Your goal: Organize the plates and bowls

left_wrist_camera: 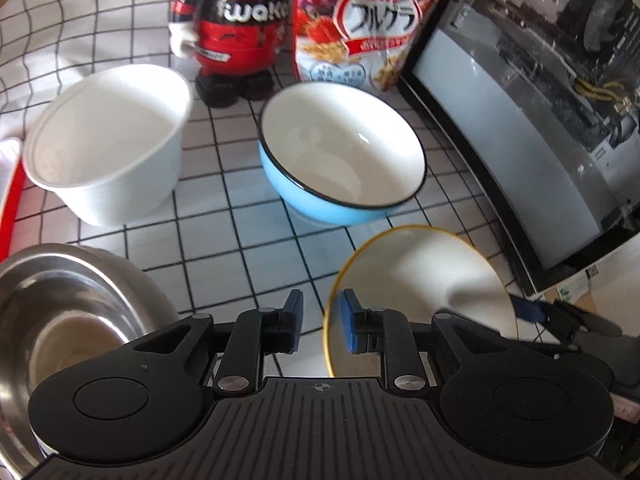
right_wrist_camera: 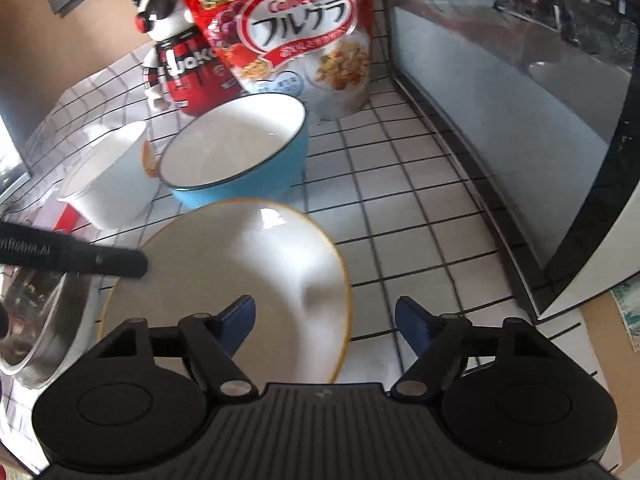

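Fingers of my left gripper (left_wrist_camera: 322,322) stand a little apart, straddling the near-left rim of the yellow-rimmed plate (left_wrist_camera: 424,280); whether the pads touch it I cannot tell. My right gripper (right_wrist_camera: 325,326) gapes wide, its left finger over the plate's face, its right finger off the rim over the tabletop (right_wrist_camera: 420,216). The plate lies between both grippers, tilted, its right edge raised as seen from the left wrist. The blue bowl (left_wrist_camera: 340,160) sits just beyond it, the white bowl (left_wrist_camera: 108,144) to its left and the steel bowl (left_wrist_camera: 60,312) at my near left. Judging by this, the left is nearer to a grip.
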Demonstrator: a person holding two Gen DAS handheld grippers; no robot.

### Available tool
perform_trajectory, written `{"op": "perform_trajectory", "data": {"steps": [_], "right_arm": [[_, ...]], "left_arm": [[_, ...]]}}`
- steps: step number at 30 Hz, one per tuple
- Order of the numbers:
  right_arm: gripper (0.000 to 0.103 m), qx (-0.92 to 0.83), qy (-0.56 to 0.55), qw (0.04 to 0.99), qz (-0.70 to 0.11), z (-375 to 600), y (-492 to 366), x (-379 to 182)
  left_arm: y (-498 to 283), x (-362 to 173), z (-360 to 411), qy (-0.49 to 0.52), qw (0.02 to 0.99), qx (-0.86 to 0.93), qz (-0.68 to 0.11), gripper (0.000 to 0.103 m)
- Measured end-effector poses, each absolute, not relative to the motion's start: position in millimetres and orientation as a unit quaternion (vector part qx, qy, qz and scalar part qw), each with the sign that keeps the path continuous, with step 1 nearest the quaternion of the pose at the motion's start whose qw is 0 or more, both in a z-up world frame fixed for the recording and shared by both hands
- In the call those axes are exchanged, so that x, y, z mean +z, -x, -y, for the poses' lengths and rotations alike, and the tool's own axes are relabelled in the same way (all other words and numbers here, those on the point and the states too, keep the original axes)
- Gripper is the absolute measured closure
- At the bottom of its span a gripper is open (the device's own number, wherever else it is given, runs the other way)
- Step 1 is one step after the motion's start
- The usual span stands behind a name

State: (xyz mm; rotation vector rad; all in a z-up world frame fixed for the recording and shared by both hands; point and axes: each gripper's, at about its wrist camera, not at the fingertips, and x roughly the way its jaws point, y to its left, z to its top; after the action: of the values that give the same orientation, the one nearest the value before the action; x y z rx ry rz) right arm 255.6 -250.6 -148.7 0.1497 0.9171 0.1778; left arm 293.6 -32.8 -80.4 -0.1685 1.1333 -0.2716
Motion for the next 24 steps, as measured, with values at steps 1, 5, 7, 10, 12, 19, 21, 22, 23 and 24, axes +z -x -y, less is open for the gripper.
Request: {"op": "perform_trajectory", "data": {"steps": [1, 5, 7, 10, 12, 19, 21, 22, 23, 24], "right_arm": [[0.032, 0.083, -0.076, 0.888, -0.447, 253, -257, -151], [0.05, 0.089, -0.096, 0.869, -0.476, 258, -264, -164], [0.057, 0.097, -0.093, 0.867, -0.48, 256, -265, -164], [0.065, 0.122, -0.112, 0.854, -0.493, 254, -267, -164], [0.068, 0.134, -0.12, 0.847, -0.501, 248, -266, -164], [0.068, 0.117, -0.104, 0.853, -0.498, 238, -266, -163], [0.068, 0.116, -0.1, 0.853, -0.499, 236, -266, -163], [0.068, 0.117, -0.098, 0.853, -0.5, 235, -266, -163], [0.068, 0.119, -0.096, 0.852, -0.5, 233, -266, -163], [0.068, 0.121, -0.094, 0.852, -0.501, 231, -267, -163]], "left_arm": [[-294, -83, 36, 0.079, 0.828, -0.133, -0.539, 0.08], [-302, -104, 44, 0.077, 0.809, -0.137, -0.566, 0.08], [-304, -112, 47, 0.081, 0.799, -0.143, -0.579, 0.08], [-302, -116, 53, 0.068, 0.798, -0.141, -0.583, 0.079], [-299, -115, 54, 0.063, 0.798, -0.139, -0.584, 0.079], [-292, -115, 50, 0.066, 0.794, -0.145, -0.587, 0.079], [-291, -116, 49, 0.07, 0.793, -0.143, -0.588, 0.079], [-290, -116, 48, 0.071, 0.793, -0.141, -0.588, 0.079], [-289, -116, 46, 0.074, 0.794, -0.14, -0.588, 0.079], [-287, -116, 42, 0.077, 0.794, -0.138, -0.587, 0.079]]}}
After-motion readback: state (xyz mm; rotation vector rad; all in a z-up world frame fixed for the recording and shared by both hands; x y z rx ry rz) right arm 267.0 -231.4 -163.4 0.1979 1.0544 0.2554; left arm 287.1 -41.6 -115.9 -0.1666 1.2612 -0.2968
